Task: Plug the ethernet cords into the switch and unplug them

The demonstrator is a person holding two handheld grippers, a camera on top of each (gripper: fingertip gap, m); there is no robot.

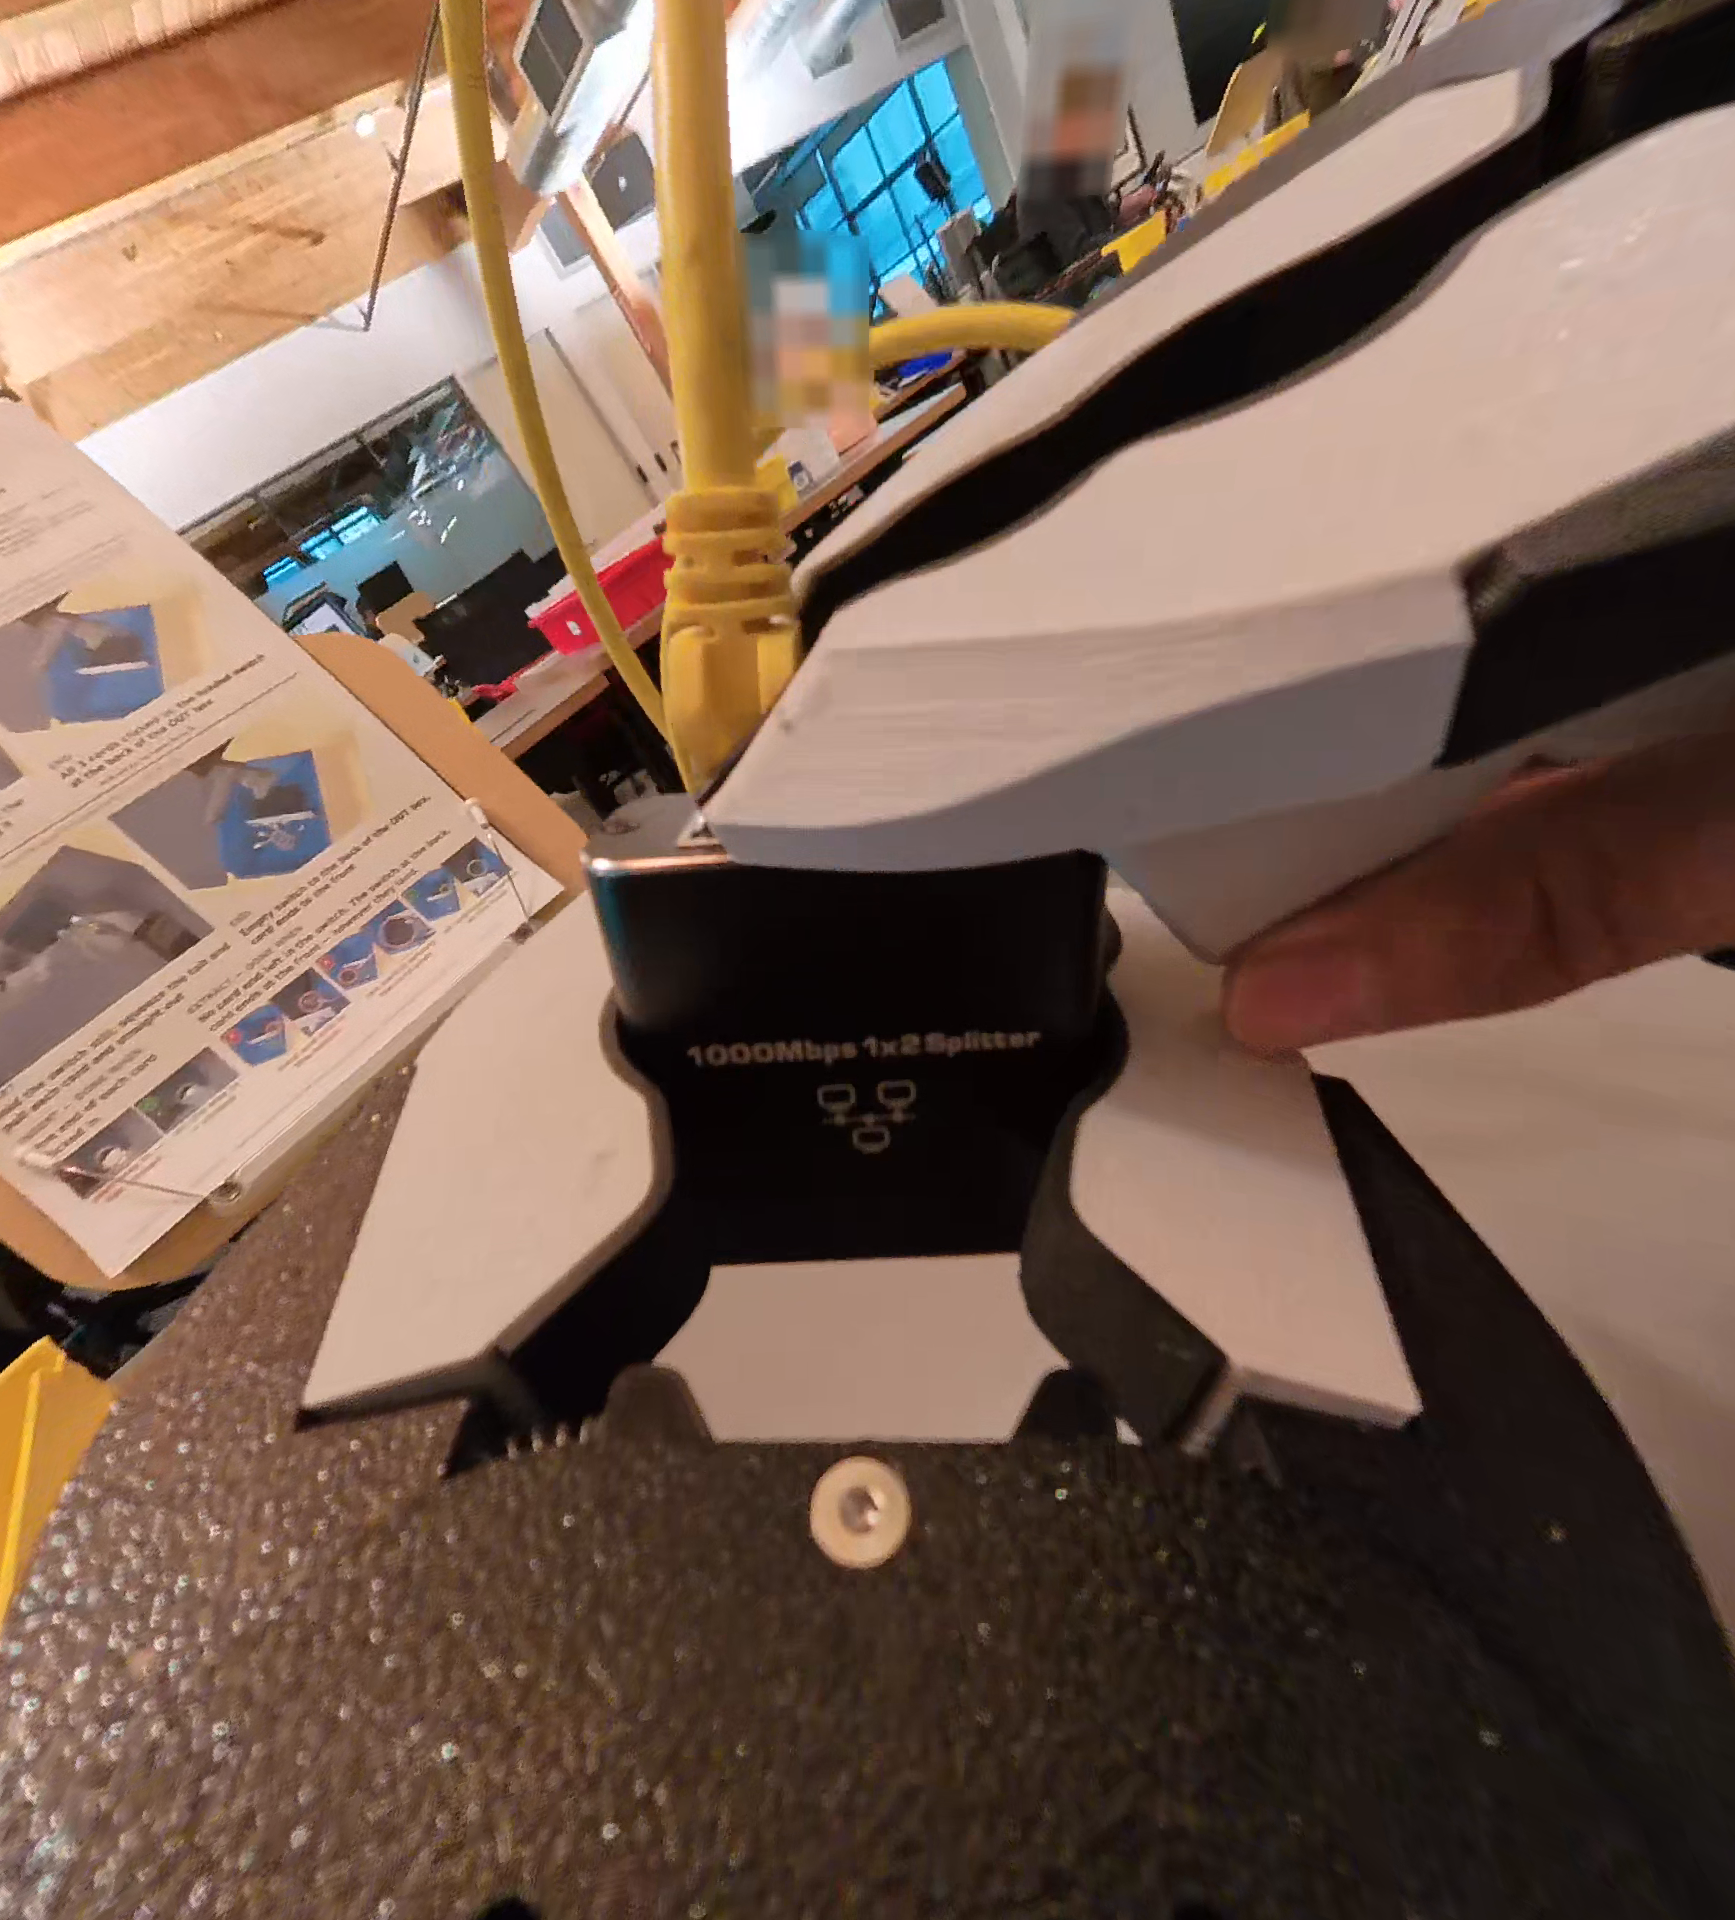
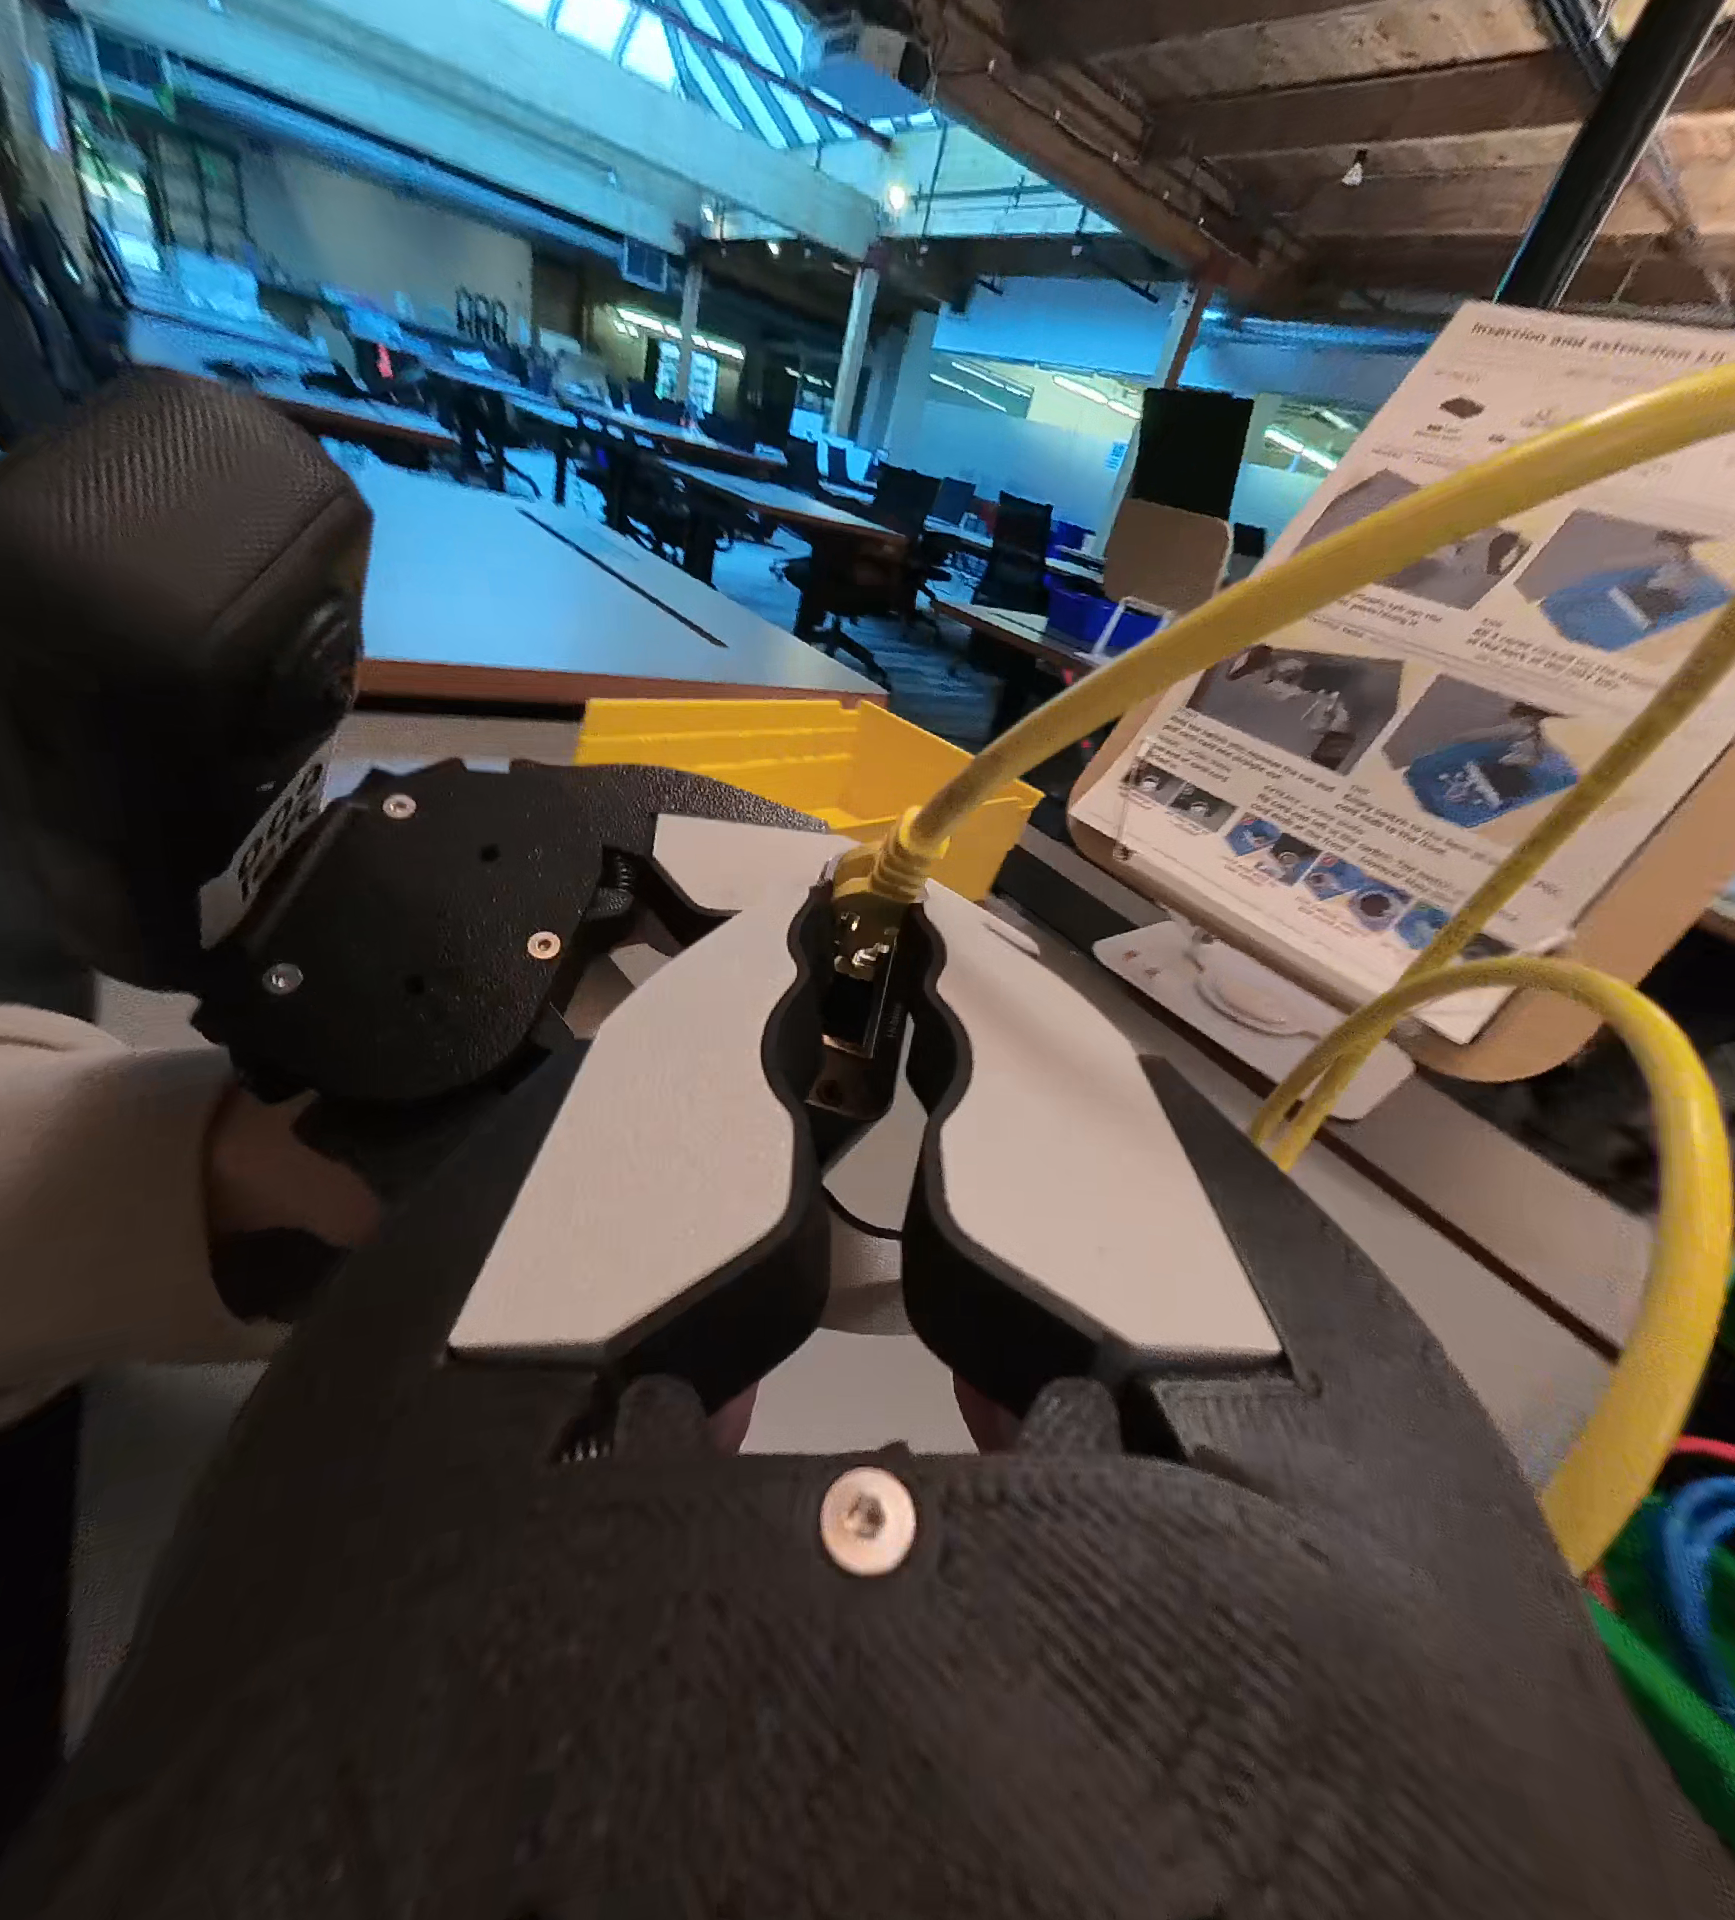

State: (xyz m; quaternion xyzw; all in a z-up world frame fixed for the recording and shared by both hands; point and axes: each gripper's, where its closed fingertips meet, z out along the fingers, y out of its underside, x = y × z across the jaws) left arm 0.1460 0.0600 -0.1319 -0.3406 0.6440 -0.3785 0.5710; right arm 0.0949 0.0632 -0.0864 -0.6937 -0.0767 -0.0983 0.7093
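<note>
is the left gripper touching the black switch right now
Touching. In the left wrist view the left gripper has its fingers pressed against both sides of the black switch, with no gap visible on either side.

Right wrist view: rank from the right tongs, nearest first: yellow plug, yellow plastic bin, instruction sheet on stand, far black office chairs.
1. Yellow plug on the small black switch, at the tips of the right tongs.
2. Yellow plastic bin, just behind it.
3. Instruction sheet on stand, back right.
4. Far black office chairs, far room centre.
</note>
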